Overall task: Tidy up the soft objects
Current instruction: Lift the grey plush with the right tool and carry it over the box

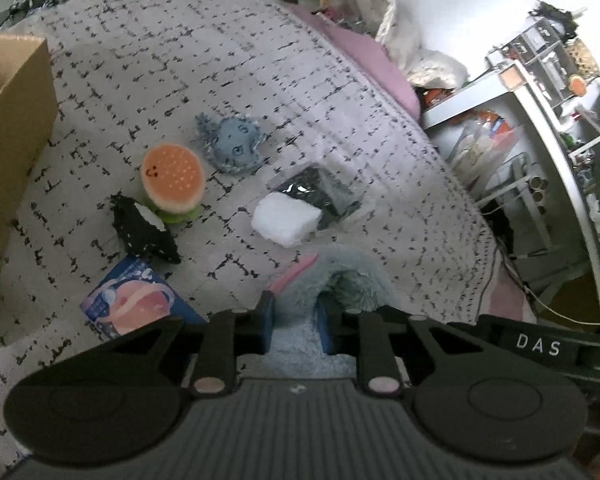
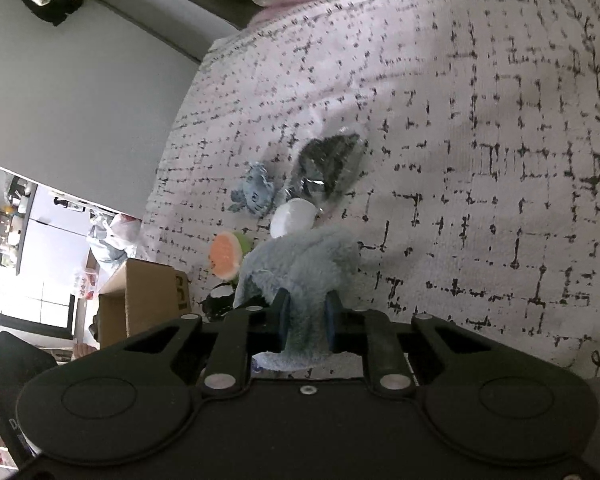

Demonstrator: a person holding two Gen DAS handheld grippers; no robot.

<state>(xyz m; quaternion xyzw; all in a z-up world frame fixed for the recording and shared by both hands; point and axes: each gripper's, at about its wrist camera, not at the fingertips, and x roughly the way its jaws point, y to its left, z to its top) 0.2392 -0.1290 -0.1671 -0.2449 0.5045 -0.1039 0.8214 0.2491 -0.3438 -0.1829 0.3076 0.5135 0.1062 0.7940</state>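
A fluffy light-blue plush (image 1: 342, 276) with a pink flap lies on the patterned bedspread (image 1: 180, 60). My left gripper (image 1: 295, 320) is shut on its near edge, the blue pads pressing the pile from both sides. In the right wrist view the same plush (image 2: 300, 256) bunches up between the pads of my right gripper (image 2: 307, 312), which is shut on it too. Beyond it lie a burger plush (image 1: 172, 178), a blue knitted toy (image 1: 232, 144), a white soft block (image 1: 286, 218) and a black-and-white triangular plush (image 1: 144, 232).
An open cardboard box (image 1: 12, 160) stands at the left edge of the bed. A dark item in a clear bag (image 1: 320, 196) lies behind the white block, and a blue printed pack (image 1: 132, 304) lies near my left gripper. Cluttered shelves (image 1: 540, 120) stand beyond the bed's right side.
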